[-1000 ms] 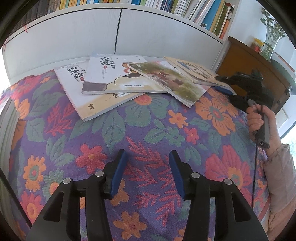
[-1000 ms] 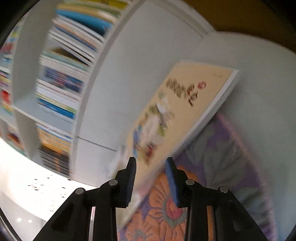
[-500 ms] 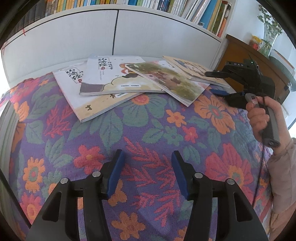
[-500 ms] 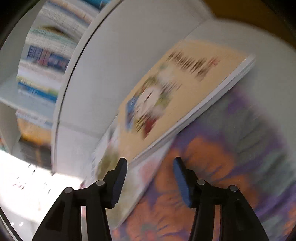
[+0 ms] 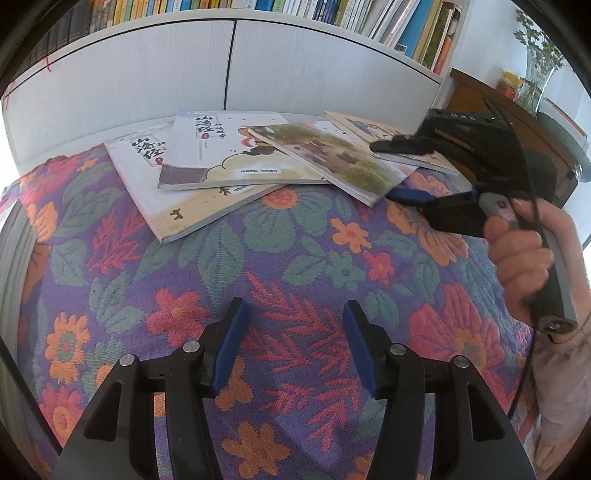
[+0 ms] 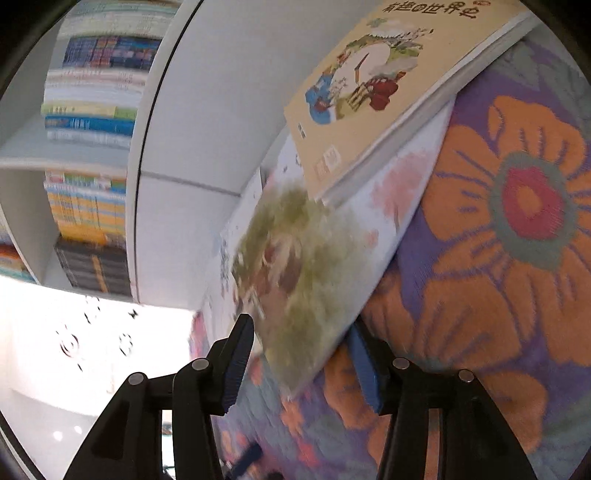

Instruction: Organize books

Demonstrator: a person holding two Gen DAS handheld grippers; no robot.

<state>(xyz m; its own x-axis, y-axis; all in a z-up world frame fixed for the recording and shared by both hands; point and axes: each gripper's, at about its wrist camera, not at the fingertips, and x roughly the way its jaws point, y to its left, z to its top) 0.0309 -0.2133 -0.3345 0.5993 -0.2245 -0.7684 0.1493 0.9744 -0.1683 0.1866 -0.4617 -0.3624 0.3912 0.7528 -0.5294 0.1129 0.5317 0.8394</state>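
Currently four books (image 5: 236, 155) lie fanned, overlapping, on the floral-covered surface (image 5: 295, 266) below the bookshelf (image 5: 369, 14); none look sorted yet. Our right tool (image 6: 303, 354), jaws just spread, straddles the corner of the green-covered book (image 6: 299, 266) without pinching. Our left tool (image 5: 291, 343) hovers spread, empty, angled down.

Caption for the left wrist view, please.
Four books fanned on a floral tablecloth; open left gripper hovers empty, right gripper straddles the green-covered book's corner.

"山海经" on two book covers (image 5: 225, 147)
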